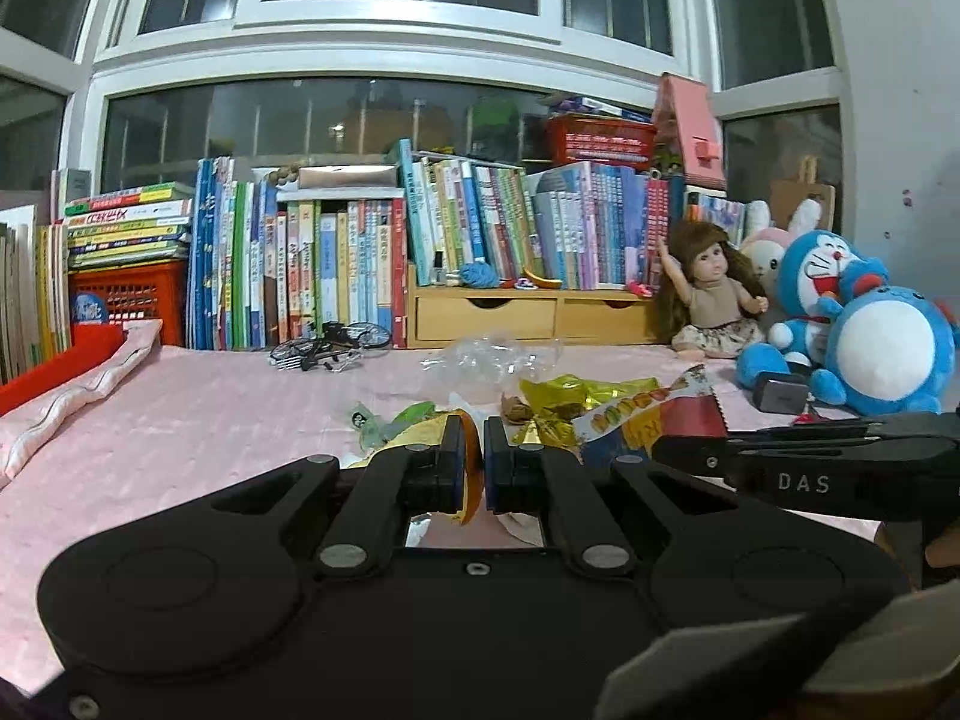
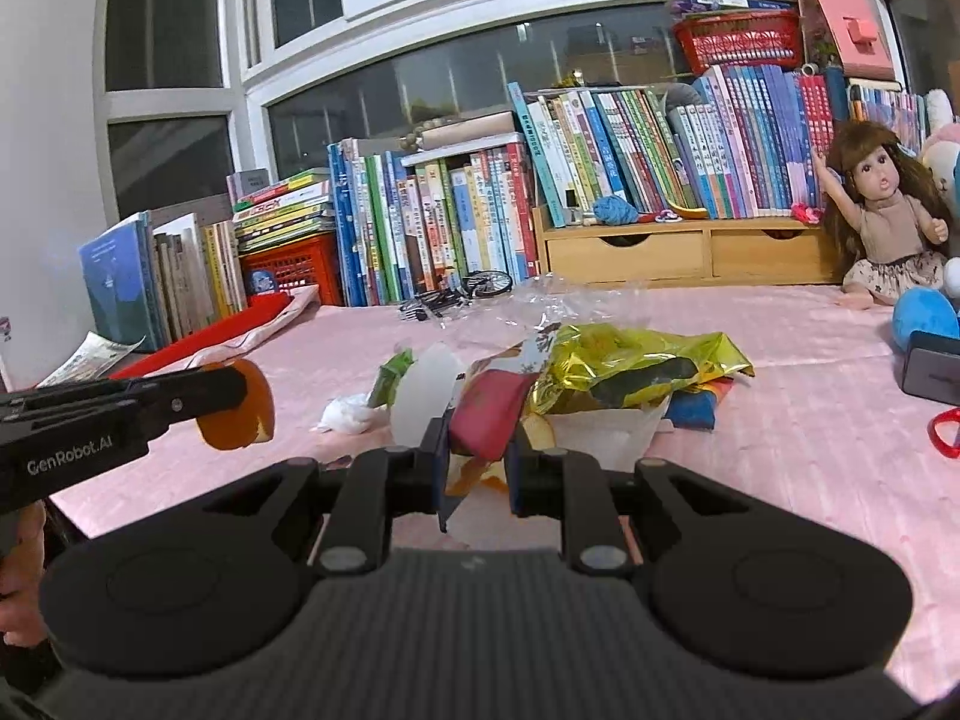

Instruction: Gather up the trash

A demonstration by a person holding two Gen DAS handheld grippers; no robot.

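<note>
Clenched jaws on both sides: the left gripper [image 1: 474, 468] pinches an orange peel [image 2: 237, 414], seen at nine o'clock in the right wrist view; the right gripper [image 2: 477, 468] grips a red wrapper [image 2: 486, 420] at the near edge of the trash pile [image 2: 606, 372], dead ahead at twelve o'clock on the pink tablecloth [image 2: 780, 420]. Judging by this, the pick-up step is in hand; next comes carrying both pieces to a bin, which no view shows. Beyond, clear plastic [image 2: 570, 306] is hard to outline against the books [image 2: 450, 228].

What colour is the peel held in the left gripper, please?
Orange. The peel shows best in the right wrist view, clamped at the left gripper tip.
</note>
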